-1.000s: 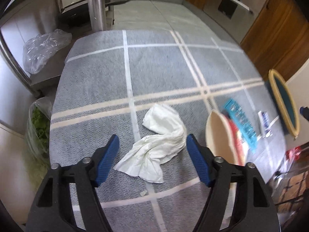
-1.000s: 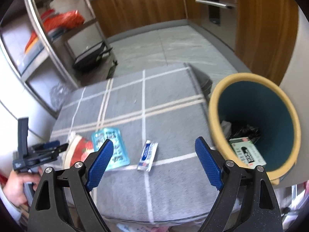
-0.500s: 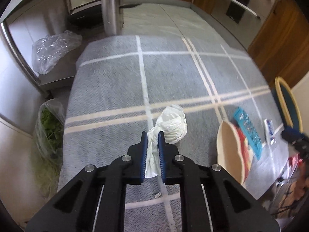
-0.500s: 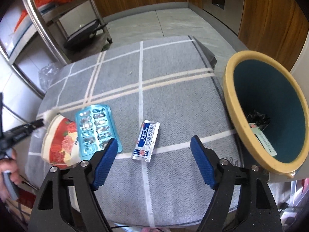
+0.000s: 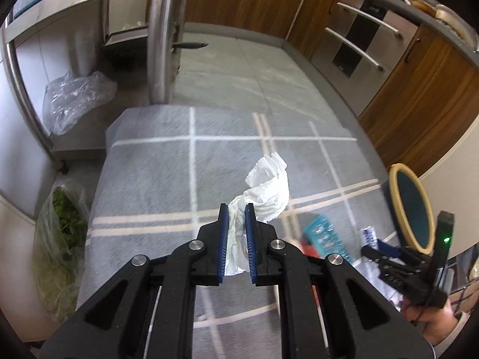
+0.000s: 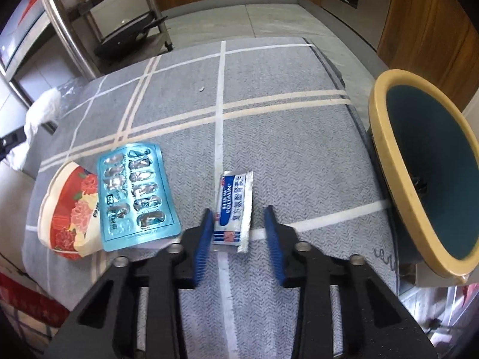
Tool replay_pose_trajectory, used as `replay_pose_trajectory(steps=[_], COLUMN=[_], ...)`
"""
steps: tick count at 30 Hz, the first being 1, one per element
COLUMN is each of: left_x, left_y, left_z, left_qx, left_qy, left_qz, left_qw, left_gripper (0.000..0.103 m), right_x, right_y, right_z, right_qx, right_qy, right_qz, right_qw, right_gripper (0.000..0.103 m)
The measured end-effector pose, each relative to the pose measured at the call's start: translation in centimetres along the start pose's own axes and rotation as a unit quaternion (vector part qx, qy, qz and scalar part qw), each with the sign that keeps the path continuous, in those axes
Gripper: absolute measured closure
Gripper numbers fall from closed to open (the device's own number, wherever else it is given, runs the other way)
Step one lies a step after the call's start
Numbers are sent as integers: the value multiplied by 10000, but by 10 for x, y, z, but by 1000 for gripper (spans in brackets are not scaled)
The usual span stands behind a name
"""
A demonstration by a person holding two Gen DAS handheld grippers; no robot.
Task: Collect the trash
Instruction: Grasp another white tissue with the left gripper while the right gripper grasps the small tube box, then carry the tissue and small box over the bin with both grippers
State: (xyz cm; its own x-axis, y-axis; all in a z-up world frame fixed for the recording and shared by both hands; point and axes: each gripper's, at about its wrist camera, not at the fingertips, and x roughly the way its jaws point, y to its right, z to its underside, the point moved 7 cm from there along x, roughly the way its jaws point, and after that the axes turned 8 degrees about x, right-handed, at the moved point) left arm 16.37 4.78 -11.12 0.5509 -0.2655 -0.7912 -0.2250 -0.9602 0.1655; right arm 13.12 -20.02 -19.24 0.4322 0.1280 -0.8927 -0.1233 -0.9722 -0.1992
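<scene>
My left gripper point(image 5: 237, 209) is shut on a crumpled white tissue point(image 5: 266, 188) and holds it above the grey checked table point(image 5: 149, 179). My right gripper point(image 6: 239, 215) is open, its blue pads on either side of a small blue and white sachet point(image 6: 233, 206) that lies flat on the table point(image 6: 284, 137). The sachet's near end sits between the fingers. A teal blister pack point(image 6: 134, 191) rests on a red floral paper cup point(image 6: 66, 215) lying on its side to the left. The bin point(image 6: 431, 173), yellow-rimmed and teal inside, stands at the table's right edge.
A metal shelf rack point(image 5: 161, 36) stands behind the table with a clear plastic bag point(image 5: 74, 98) on it. A bag of greens point(image 5: 57, 239) sits on the floor at the left. Wooden cabinets point(image 5: 419, 89) line the far right. The tissue point(image 6: 39, 113) shows at the right view's left edge.
My left gripper closed on the tissue and lifted it off the table. My right gripper moved down and forward and now straddles the sachet, its jaws narrower than before.
</scene>
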Motion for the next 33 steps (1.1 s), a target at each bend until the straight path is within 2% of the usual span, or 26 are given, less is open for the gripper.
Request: replay_pose_trajectory(steps=[9, 18, 33], left_x=[-3, -3, 10], left_y=[28, 66, 172], left_z=[-15, -31, -52], left_qx=[133, 321, 857], left_qy=[138, 237, 268], left_qz=[238, 500, 1061], left_qw=[9995, 9980, 9903], left_gripper=[92, 92, 92], right_x=[-16, -49, -119], right_y=[8, 26, 77], right_z=[-7, -16, -33], right_qx=[236, 345, 647], right_qy=[116, 422, 1182], right_qz=[-344, -435, -564], right_qw=[9991, 9976, 9893], right_gripper=[79, 79, 79])
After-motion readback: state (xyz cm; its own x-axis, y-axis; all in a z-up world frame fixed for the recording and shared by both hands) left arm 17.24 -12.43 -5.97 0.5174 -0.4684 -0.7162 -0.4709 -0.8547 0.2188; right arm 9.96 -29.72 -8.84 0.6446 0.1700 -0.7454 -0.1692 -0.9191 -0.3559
